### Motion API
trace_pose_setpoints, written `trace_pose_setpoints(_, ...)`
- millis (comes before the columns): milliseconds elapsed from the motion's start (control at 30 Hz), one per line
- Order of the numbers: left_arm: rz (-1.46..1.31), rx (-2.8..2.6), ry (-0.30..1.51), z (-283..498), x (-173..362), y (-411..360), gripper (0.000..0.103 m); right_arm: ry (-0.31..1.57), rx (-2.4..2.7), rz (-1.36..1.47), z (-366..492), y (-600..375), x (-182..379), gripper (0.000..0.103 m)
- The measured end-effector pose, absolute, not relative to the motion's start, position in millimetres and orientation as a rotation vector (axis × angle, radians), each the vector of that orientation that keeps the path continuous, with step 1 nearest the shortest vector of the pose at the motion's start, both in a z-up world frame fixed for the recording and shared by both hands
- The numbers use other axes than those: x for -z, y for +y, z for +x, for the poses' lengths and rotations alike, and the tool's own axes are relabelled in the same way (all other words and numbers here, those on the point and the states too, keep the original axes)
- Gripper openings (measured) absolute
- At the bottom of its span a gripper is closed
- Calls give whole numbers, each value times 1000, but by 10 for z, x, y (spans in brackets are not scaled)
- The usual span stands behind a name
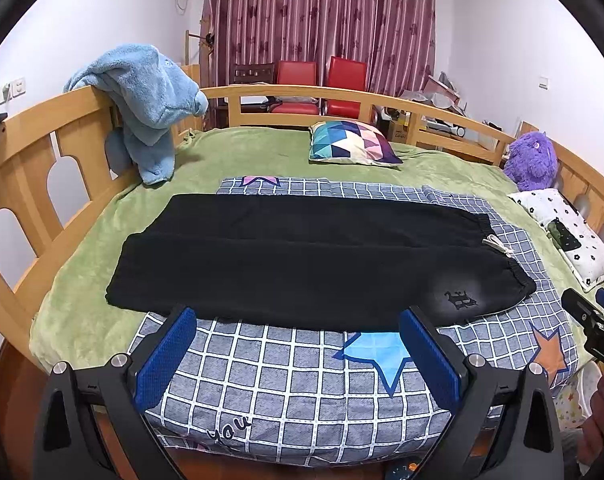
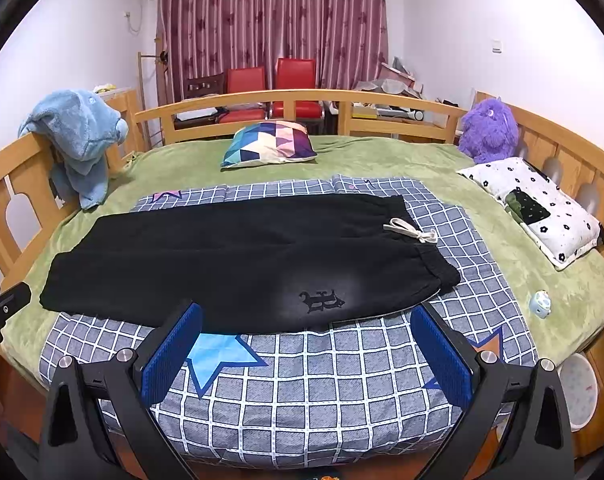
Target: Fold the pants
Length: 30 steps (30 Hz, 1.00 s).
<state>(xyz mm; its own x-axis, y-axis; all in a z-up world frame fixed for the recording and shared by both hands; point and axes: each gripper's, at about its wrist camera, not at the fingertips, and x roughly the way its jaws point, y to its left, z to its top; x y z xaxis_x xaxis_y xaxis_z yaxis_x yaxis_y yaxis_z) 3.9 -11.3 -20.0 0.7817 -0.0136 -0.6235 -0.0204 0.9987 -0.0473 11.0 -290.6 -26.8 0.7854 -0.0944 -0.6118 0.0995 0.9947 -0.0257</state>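
Observation:
Black pants [image 1: 302,256] lie flat across the blue checked quilt [image 1: 285,380], legs to the left, waistband with a white drawstring [image 1: 498,246] to the right. They also show in the right wrist view [image 2: 237,260], drawstring [image 2: 412,232] at right. My left gripper [image 1: 297,320] is open and empty, just in front of the pants' near edge. My right gripper [image 2: 308,316] is open and empty, near the edge by the embroidered mark [image 2: 322,300]. The right gripper also shows at the far right of the left wrist view [image 1: 594,320].
The bed has a green blanket [image 1: 85,280] and a wooden rail [image 1: 302,92]. A blue towel [image 1: 149,96] hangs on the rail. A patterned cushion [image 1: 352,142], a purple plush [image 1: 532,160], a white flowered pillow [image 1: 570,232] and a small toy [image 2: 540,304] lie around.

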Motion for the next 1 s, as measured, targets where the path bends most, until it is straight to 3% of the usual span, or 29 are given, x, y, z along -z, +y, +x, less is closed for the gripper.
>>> trace_pose_setpoints(1000,-63,7,683,49,198,-129,102,659,109,11,83,-2960,275,102)
